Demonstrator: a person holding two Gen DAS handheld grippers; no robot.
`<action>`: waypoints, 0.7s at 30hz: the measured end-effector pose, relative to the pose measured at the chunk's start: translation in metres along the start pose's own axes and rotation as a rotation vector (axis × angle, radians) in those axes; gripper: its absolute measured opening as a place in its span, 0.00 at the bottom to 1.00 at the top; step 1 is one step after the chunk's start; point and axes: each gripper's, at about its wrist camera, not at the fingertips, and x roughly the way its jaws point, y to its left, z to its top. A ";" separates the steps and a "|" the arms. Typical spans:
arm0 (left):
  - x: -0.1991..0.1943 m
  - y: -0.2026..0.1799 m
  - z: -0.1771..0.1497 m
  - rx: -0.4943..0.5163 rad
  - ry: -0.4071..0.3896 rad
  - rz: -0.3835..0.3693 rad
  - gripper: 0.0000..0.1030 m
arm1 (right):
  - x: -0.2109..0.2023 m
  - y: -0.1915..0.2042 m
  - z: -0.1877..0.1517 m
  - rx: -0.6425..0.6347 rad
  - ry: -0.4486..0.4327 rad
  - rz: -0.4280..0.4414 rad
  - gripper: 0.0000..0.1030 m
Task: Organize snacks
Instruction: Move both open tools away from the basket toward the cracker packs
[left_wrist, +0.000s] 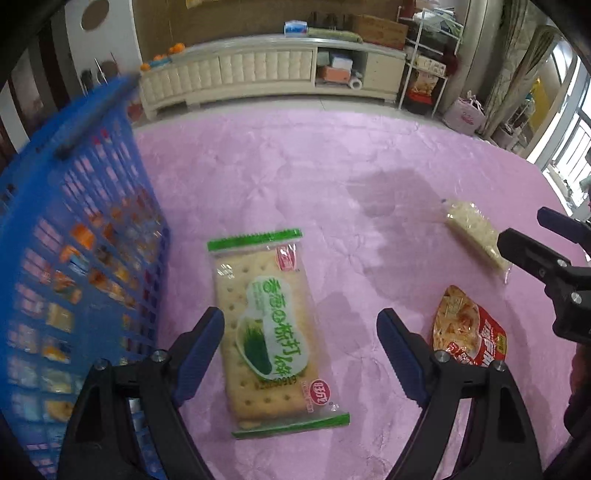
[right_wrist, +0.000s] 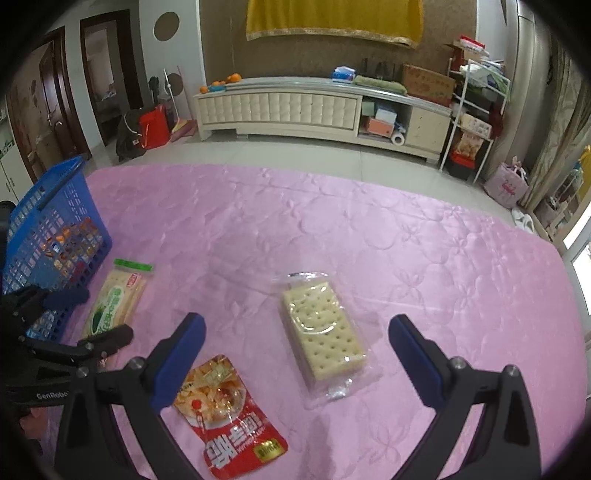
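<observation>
My left hand-held gripper (left_wrist: 300, 345) gapes wide over the green cracker pack (left_wrist: 271, 332), which lies flat on the pink bench (left_wrist: 295, 177) just beside the blue basket (left_wrist: 74, 229). My right hand-held gripper (right_wrist: 297, 347) spreads wide, empty, near the clear cracker pack (right_wrist: 323, 332) and the red snack pouch (right_wrist: 225, 417).

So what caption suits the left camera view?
Open left gripper poised over green-wrapped cracker pack beside blue basket.

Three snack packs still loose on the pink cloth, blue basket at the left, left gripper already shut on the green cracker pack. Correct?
Not quite: the left gripper is open, its fingers either side of the green cracker pack, not closed on it; the left wrist view shows this. The rest stands: three packs loose on the pink cloth, blue basket at the left.
</observation>
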 end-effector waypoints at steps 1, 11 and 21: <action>0.002 0.000 0.000 0.000 0.000 0.009 0.81 | 0.001 0.000 0.000 -0.002 0.005 0.001 0.98; 0.010 -0.002 0.002 -0.068 0.007 0.041 0.81 | 0.003 -0.011 0.000 -0.013 0.024 -0.001 0.98; 0.003 -0.020 0.002 -0.031 0.009 -0.081 0.81 | 0.012 -0.032 0.005 0.050 0.029 0.010 0.98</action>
